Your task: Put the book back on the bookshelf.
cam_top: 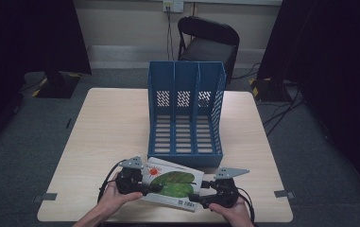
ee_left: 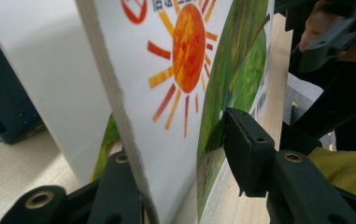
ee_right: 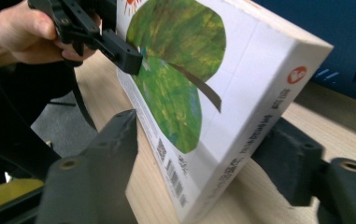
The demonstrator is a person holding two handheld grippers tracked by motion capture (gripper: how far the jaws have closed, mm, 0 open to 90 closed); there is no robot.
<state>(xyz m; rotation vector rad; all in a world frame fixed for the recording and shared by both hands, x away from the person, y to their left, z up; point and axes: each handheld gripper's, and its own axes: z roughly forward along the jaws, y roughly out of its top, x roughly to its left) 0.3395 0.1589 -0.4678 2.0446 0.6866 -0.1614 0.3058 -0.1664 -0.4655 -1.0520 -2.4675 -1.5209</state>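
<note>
Book [cam_top: 170, 184] gripped at both ends: left claw [cam_top: 155, 187] and right claw [cam_top: 194, 196] each clamp it. Rack [cam_top: 185, 111] ahead, 3 slots empty; filing likely remains.

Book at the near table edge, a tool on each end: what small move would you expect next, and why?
Probably a joint lift and tilt upright. Both tools, left and right, straddle the book, which lies just in front of the empty blue file rack, whose slots take things standing.
</note>
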